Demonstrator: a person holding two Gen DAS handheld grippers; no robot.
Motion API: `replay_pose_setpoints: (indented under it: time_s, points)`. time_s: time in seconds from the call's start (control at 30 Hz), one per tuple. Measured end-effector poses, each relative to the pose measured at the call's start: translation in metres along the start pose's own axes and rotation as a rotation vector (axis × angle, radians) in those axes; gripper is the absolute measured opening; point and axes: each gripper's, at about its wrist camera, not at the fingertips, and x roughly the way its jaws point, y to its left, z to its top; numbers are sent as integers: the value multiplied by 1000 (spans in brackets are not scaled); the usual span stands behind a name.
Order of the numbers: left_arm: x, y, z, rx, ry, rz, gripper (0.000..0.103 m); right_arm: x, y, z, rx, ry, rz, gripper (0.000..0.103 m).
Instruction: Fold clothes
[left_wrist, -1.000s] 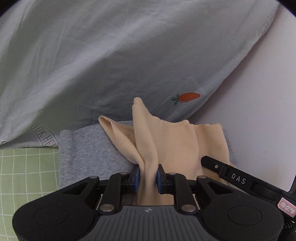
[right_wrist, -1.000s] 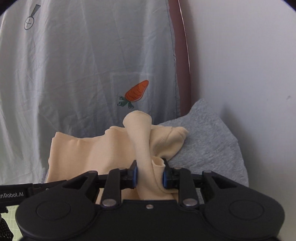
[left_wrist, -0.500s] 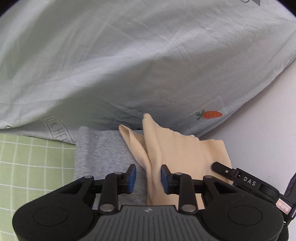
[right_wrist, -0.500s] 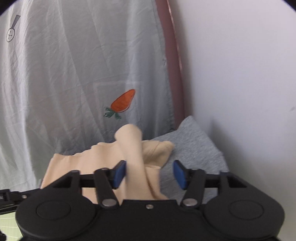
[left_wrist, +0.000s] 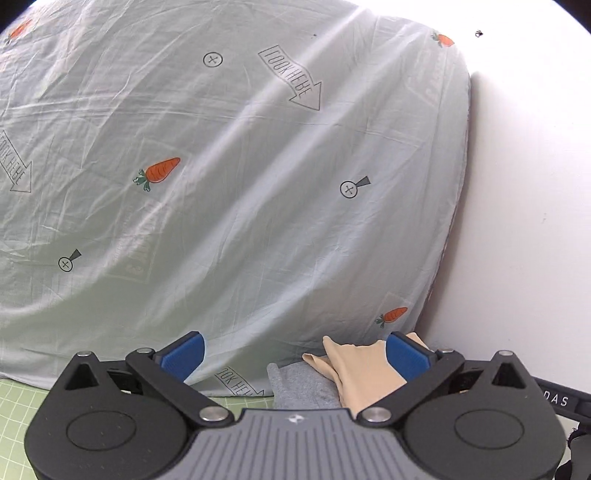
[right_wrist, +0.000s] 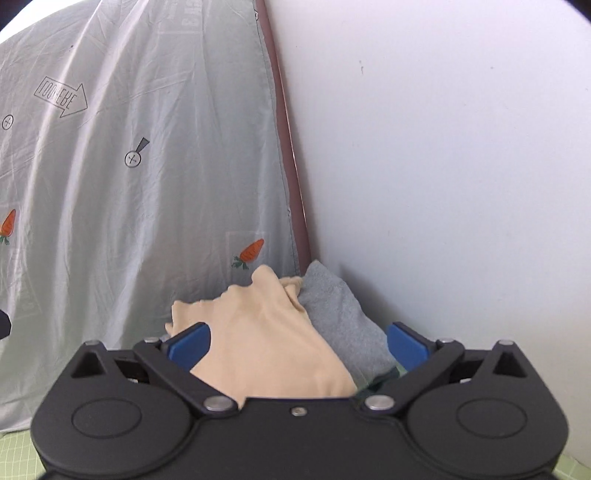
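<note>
Both tools, left (left_wrist: 293, 354) & right (right_wrist: 297, 341), just opened wide, nothing gripped; back off w/o snagging beige garment (right_wrist: 266, 332) on grey stack (right_wrist: 343, 317).

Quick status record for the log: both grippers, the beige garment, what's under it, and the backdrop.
left gripper: open, jaws just opened, holding nothing
right gripper: open, jaws just opened, holding nothing
beige garment: released, lying bunched on the grey garment
grey garment: folded, underneath, by the wall
backdrop: carrot-print sheet

Beige garment (right_wrist: 266, 332) on grey garment (right_wrist: 343, 314); pale grey-green sheet (left_wrist: 221, 184) w/ orange carrot print; green grid mat (left_wrist: 18, 398); white wall (right_wrist: 443, 166).
</note>
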Motion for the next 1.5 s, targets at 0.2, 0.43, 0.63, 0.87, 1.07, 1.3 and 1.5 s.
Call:
replay_pose_setpoints:
  time_s: [0.2, 0.43, 0.63, 0.87, 1.07, 1.3, 1.5]
  points:
    - [-52, 11, -34, 11, 185, -54, 103, -67, 7, -50, -54, 146, -18, 103]
    - [-92, 24, -83, 27, 367, -74, 103, -122, 14, -105, -126, 255, -58, 103]
    - [-117, 29, -103, 45, 420, -77, 103, -145, 13, -126, -141, 306, -70, 103]
    - [-129, 23, -105, 104, 415, -96, 103, -161, 14, -127, -147, 281, -74, 103]
    - [-132, 20, -104, 123, 412, -112, 103, -166, 15, -127, -145, 266, -79, 103]
    - [-136, 19, -105, 139, 405, -115, 103, -170, 17, -127, -151, 256, -80, 103]
    - [-139, 19, -105, 142, 406, -116, 103, -173, 17, -128, -151, 252, -82, 103]
